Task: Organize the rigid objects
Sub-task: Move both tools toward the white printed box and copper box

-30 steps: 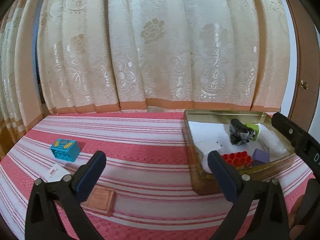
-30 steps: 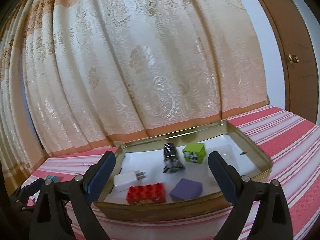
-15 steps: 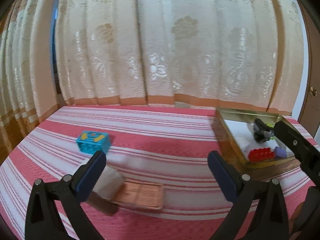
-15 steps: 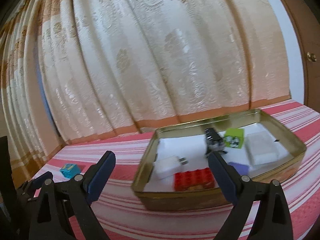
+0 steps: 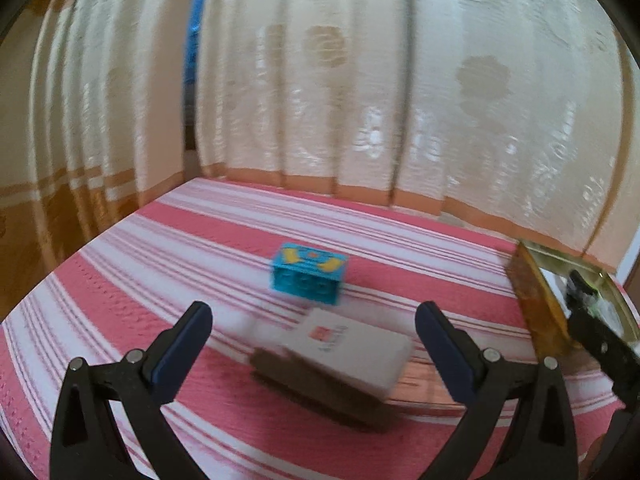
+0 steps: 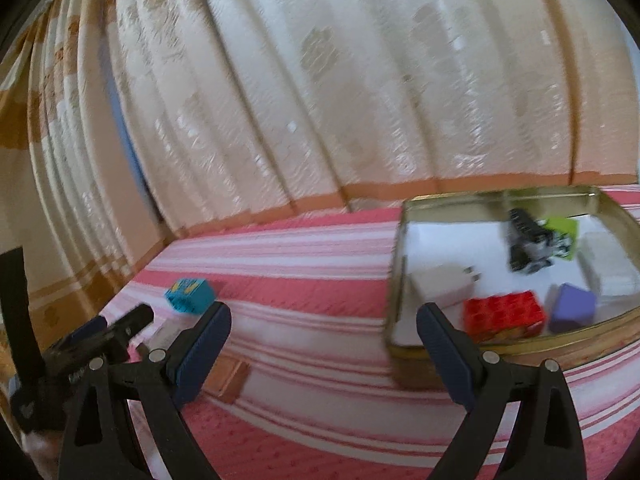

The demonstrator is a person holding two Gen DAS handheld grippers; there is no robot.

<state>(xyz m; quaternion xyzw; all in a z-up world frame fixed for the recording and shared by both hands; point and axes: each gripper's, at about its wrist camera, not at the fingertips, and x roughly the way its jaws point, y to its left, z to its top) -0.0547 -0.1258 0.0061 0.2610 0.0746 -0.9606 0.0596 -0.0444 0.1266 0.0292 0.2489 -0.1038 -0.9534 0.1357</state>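
Tongs on both sides stand spread wide with nothing between their pads. Ahead of the left tongs [image 5: 314, 338], just past the gap between its fingers, a white box [image 5: 352, 350] with a small red mark lies tilted, propped on a dark brown slab [image 5: 320, 394] that rests on the striped red and white counter [image 5: 160, 280]; blur hides how the two meet. Beyond the box, near it but apart, sits a turquoise block [image 5: 308, 279] with yellow marks on top. To the right of those tongs the corner of a gold tin tray [image 5: 532, 292] shows.

Ahead and to the right of the right tongs [image 6: 324, 342] the tin tray [image 6: 394, 264] holds a white charger [image 6: 442, 286], a red studded brick [image 6: 504, 314], a purple block [image 6: 574, 308], a green block [image 6: 562, 232], a dark toy [image 6: 526, 242] and a white box [image 6: 604, 262]. The turquoise block [image 6: 189, 295] lies to the left of the right tongs, just beyond the left tongs' black tip. A cream curtain [image 6: 320, 100] hangs behind
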